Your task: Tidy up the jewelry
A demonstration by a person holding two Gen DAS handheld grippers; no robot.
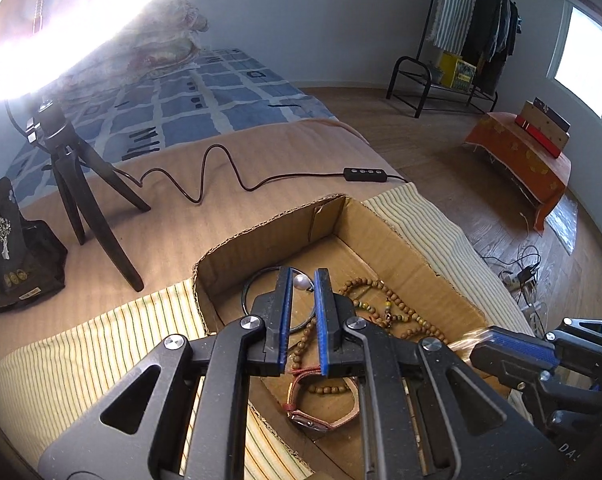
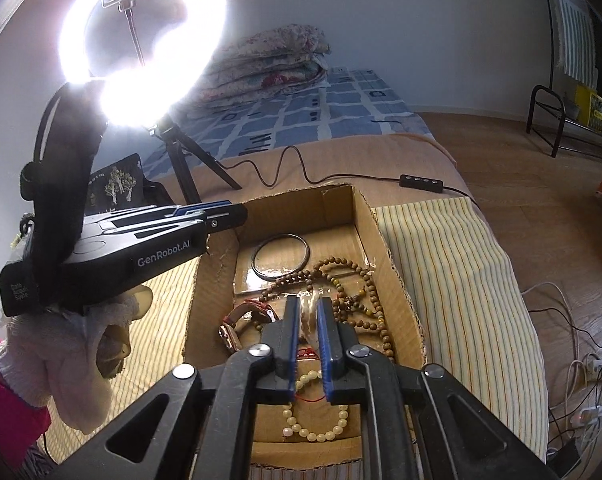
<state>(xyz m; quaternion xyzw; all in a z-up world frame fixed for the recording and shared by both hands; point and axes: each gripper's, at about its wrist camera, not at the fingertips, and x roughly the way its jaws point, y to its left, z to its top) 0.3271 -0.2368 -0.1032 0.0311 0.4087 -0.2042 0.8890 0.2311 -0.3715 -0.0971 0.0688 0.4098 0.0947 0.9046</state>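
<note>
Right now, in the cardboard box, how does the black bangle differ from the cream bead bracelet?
The black bangle is one smooth dark ring at the box's far end; the cream bead bracelet is a string of pale round beads at the near end. Both are loops lying flat.

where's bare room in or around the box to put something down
Bare floor lies at the far end of the box, beyond the black bangle. The striped cloth right of it is bare. Crowded: mid-box, around the wooden beads and watch.
</note>
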